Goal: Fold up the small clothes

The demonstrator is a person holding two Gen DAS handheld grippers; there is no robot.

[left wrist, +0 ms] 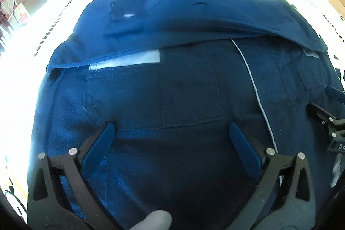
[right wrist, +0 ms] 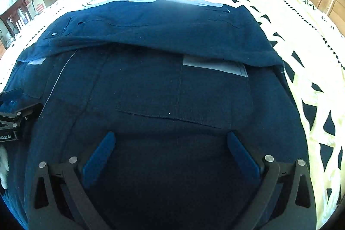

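One fold looks done: the navy trousers [left wrist: 172, 89] lie on the patterned bedspread [right wrist: 291, 40], far edge turned back over the pockets. Both grippers, left [left wrist: 171, 130] and right [right wrist: 171, 139], hover above with fingers wide apart, empty. Next likely means gripping the near edge.

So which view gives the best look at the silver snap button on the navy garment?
The left wrist view: the snap button sits large and bright on the folded-over flap of the navy garment. In the right wrist view it shows too, but smaller and near the flap's left end.
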